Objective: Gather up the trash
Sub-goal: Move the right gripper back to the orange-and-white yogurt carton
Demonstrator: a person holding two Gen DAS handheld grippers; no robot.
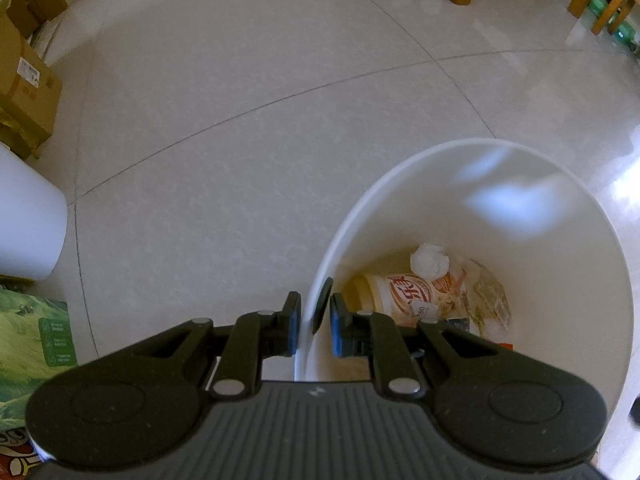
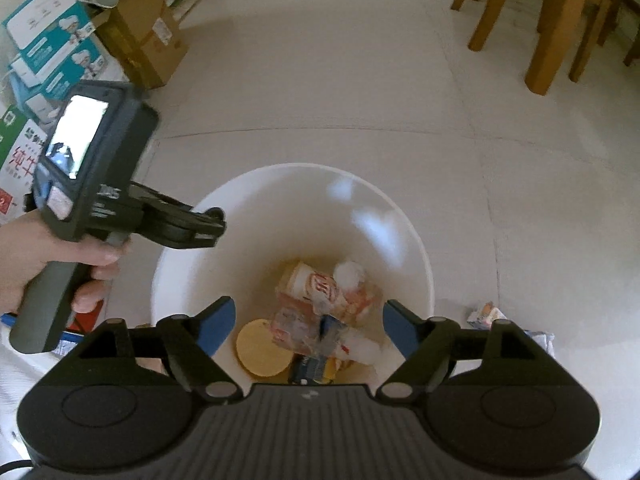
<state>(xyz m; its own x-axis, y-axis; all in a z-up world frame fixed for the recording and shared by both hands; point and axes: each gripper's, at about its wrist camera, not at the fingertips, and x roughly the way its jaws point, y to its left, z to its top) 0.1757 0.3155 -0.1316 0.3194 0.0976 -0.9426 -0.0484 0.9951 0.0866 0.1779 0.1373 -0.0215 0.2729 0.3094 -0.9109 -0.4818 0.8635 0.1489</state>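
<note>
Red-lettered cup (image 1: 404,294) lies in white bin (image 1: 560,280).

Pale tiled floor (image 1: 248,92), thin grout lines, glossy glare at right.

White bin (image 2: 412,248) stands on it, right under both sets of fingers; left fingers (image 1: 294,328) straddle its near rim. Cardboard boxes (image 2: 148,36) far ahead-left of the fingers, printed cartons (image 2: 52,40) stacked beside them. Wooden furniture legs (image 2: 548,32) far ahead-right. Crumpled wrapper (image 2: 486,314) on the floor just right of the right fingers (image 2: 400,332), outside the bin.
</note>
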